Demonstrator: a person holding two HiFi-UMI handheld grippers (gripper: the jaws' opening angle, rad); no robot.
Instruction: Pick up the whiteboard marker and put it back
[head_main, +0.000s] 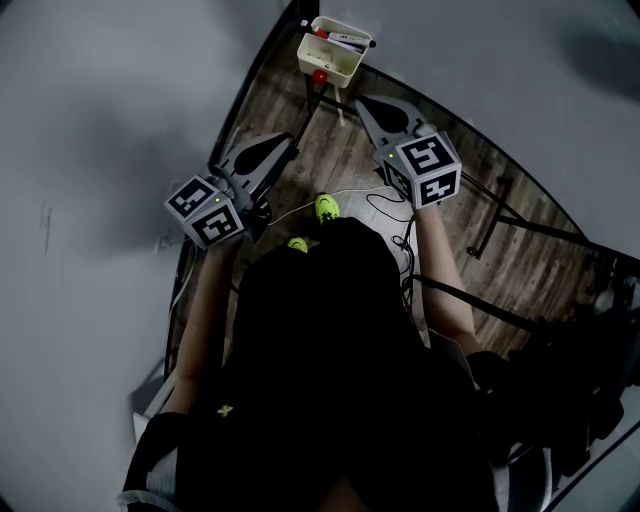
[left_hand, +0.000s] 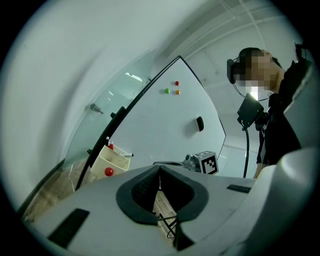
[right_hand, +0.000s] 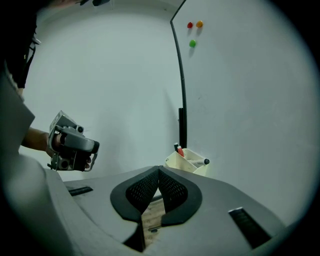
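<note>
A cream tray (head_main: 333, 58) hangs at the whiteboard's lower edge, ahead of both grippers. A white marker with a black cap (head_main: 350, 41) lies across its top, also seen in the left gripper view (left_hand: 125, 154) and the right gripper view (right_hand: 199, 162). A red-capped marker (right_hand: 180, 151) stands in the tray, and a red magnet (left_hand: 108, 172) sits on its front. My left gripper (head_main: 280, 145) is shut and empty, short of the tray; its jaw tips meet (left_hand: 160, 170). My right gripper (head_main: 362, 103) is also shut on nothing (right_hand: 158, 175), just below and right of the tray.
The whiteboard (left_hand: 160, 120) carries green, red and orange magnets (left_hand: 172, 89) and a black eraser (left_hand: 200, 123). Below lie a wooden floor (head_main: 330, 160), black stand legs (head_main: 500, 205) and loose cables (head_main: 385, 210). The person's yellow-green shoes (head_main: 327, 207) stand between the grippers.
</note>
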